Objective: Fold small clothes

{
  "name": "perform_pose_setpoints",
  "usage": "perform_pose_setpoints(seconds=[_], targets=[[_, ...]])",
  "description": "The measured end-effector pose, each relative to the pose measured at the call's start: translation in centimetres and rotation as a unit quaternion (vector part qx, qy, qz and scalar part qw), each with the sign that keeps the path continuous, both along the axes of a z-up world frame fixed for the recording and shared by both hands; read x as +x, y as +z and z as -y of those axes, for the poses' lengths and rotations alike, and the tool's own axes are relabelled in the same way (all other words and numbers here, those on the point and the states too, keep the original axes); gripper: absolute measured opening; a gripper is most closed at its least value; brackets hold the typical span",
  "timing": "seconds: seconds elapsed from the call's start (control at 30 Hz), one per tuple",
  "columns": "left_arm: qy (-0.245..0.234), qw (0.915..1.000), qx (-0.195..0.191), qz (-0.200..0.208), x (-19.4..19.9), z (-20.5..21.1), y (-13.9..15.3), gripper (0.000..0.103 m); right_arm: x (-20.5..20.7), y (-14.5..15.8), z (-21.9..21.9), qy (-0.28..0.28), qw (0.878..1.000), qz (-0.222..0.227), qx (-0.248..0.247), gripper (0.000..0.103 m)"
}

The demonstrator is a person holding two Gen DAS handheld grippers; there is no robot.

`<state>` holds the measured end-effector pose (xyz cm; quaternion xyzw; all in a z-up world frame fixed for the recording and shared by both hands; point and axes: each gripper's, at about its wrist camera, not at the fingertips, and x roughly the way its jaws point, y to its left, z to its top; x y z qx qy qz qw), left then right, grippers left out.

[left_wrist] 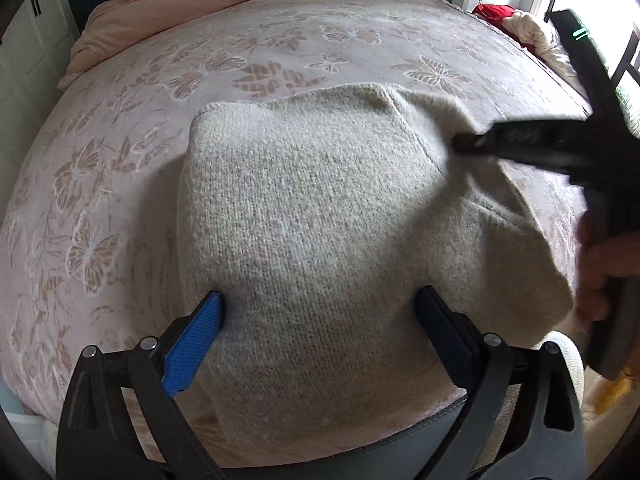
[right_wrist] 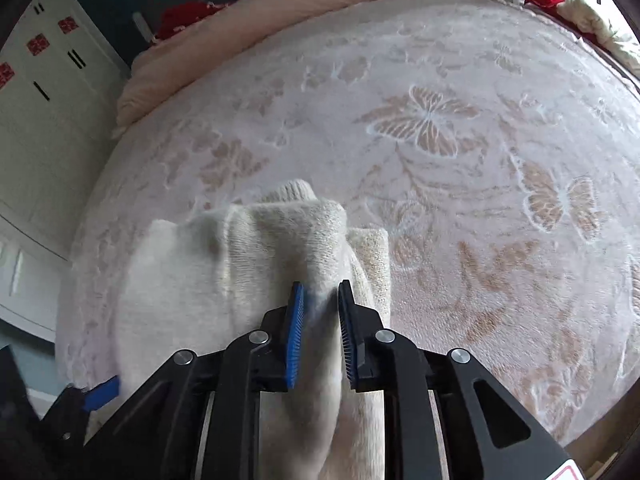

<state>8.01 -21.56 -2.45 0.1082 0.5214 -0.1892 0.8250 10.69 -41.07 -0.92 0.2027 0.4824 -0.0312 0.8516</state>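
From the camera on the left gripper (left_wrist: 320, 312), a cream knitted sweater (left_wrist: 312, 216) lies on a bed (left_wrist: 120, 152) covered with a pale pink spread patterned with butterflies. The sweater sits toward the near edge of the bed, and part of it hangs over that edge. The left tongs stand wide apart, one blue pad on each side of the sweater's lower part, not squeezing it. At the right, the right gripper (left_wrist: 464, 142) reaches in, blurred, its tip at a raised fold of the sweater. A hand (left_wrist: 604, 264) holds its handle at the right border. A rolled pink quilt (left_wrist: 248, 0) lies along the far edge of the bed, with something red behind it

From the camera on the right gripper (right_wrist: 320, 292), the tongs are narrow, with a bunched fold of the sweater (right_wrist: 248, 248) between the two blue pads. The knit rises in a ridge just ahead of the fingertips. Whether the pads are pinching the fold firmly, I cannot tell. The left gripper's blue pad (right_wrist: 102, 394) shows at the lower left, near the bed's near edge. White cupboards (right_wrist: 48, 112) stand to the left of the bed
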Motion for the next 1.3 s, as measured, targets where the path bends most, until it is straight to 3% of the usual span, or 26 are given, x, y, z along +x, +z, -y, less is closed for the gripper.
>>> perform_pose_setpoints(seconds=[0.07,0.13,0.2,0.3,0.4,0.43,0.5,0.57,0.63,0.7,0.77,0.8,0.87,0.97,1.03,1.13,1.3], targets=[[0.003,1.0,-0.006,-0.004,0.1,-0.3,0.0,0.094,-3.0,2.4,-0.9,0.013,1.0,0.018,-0.009,0.017],[0.004,0.9999,-0.01,-0.006,0.1,-0.5,0.1,0.094,-6.1,2.6,-2.4,0.029,0.999,0.011,-0.012,0.017],[0.005,0.9999,-0.009,-0.005,0.1,-0.4,0.1,0.094,-7.8,1.1,-3.7,0.045,0.999,-0.017,-0.021,0.017],[0.007,0.9999,-0.009,-0.002,0.0,-0.3,0.1,0.094,-8.5,-3.9,-4.2,0.052,0.993,-0.068,-0.082,0.02],[-0.001,0.9999,-0.012,-0.004,-0.5,0.0,0.7,0.094,-9.0,-2.0,-3.7,0.025,0.998,-0.047,-0.046,0.024],[-0.005,0.9999,-0.011,0.003,-0.8,-0.1,1.2,0.094,-9.1,-1.0,-4.0,0.025,0.998,-0.035,-0.051,0.032],[-0.009,0.9999,-0.012,0.004,-1.0,-0.5,1.6,0.094,-9.0,-0.5,-4.7,0.042,0.997,-0.033,-0.058,0.036],[0.004,0.9997,-0.02,-0.011,-0.9,-1.1,1.3,0.094,-8.6,-2.4,-5.0,0.056,0.995,-0.06,-0.049,0.019],[0.015,0.9995,-0.023,-0.018,-0.8,-1.5,0.9,0.094,-8.9,-3.1,-4.2,0.042,0.997,-0.058,-0.027,0.015],[0.015,0.9995,-0.019,-0.018,-1.0,-1.6,0.9,0.094,-9.6,-2.3,-3.2,0.014,0.999,-0.043,-0.026,0.014],[0.011,0.9997,-0.014,-0.015,-1.2,-1.8,0.9,0.094,-9.8,-3.7,-2.1,-0.005,0.998,-0.055,-0.01,0.014],[0.012,0.9997,-0.012,-0.018,-1.3,-1.8,0.7,0.094,-9.7,-4.8,-2.0,0.0,0.998,-0.063,0.0,0.015],[0.022,0.999,-0.015,-0.036,-1.1,-2.1,0.0,0.094,-9.6,-4.1,-2.2,0.005,0.998,-0.056,0.013,0.018],[0.036,0.9982,-0.022,-0.043,-0.9,-2.5,0.0,0.094,-9.7,-1.7,-1.9,0.001,0.999,-0.041,0.027,0.038],[0.039,0.9977,-0.03,-0.046,-0.8,-2.7,0.4,0.094,-9.6,-0.6,-1.6,-0.002,1.0,-0.025,0.008,0.069],[0.044,0.997,-0.036,-0.052,-0.3,-2.8,0.5,0.094,-8.4,-0.8,-1.2,-0.004,1.0,-0.029,-0.006,0.081],[0.041,0.9967,-0.032,-0.062,0.6,-2.5,-0.1,0.095,-6.0,-5.0,-0.2,0.001,0.996,-0.068,0.053,0.081]])
